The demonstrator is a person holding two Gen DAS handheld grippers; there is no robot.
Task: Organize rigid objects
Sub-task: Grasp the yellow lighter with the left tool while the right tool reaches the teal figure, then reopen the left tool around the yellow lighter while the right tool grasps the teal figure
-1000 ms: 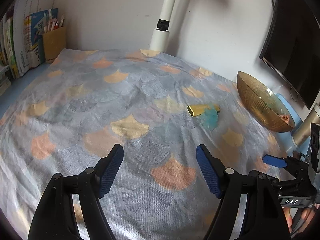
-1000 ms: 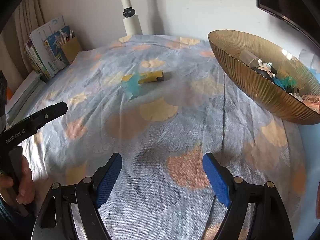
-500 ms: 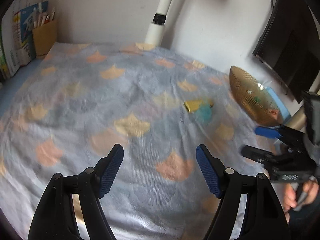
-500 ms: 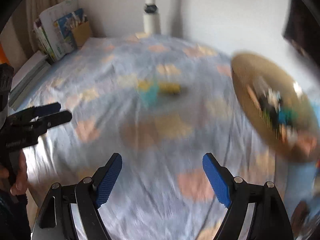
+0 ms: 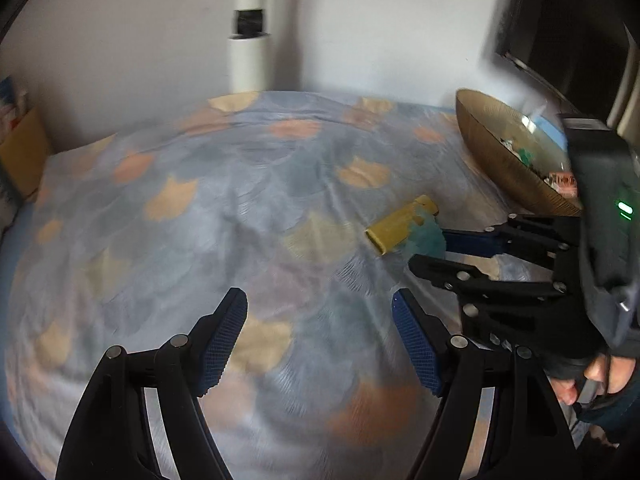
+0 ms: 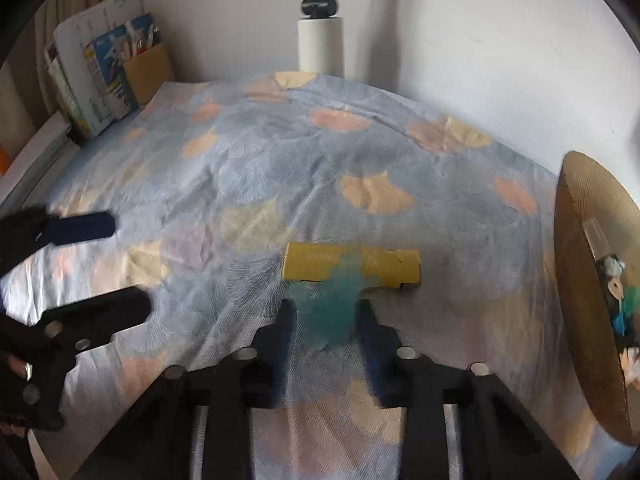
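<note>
Right gripper (image 6: 326,316) straddles the teal piece (image 6: 328,308), jaws apart, seemingly untouched; closing might nudge the yellow box (image 6: 352,266) behind it.

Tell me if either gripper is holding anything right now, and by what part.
Nothing is clearly held. The left gripper is open over bare cloth. The right gripper has its fingers either side of the teal piece by the yellow box, but blur hides whether they grip.
</note>
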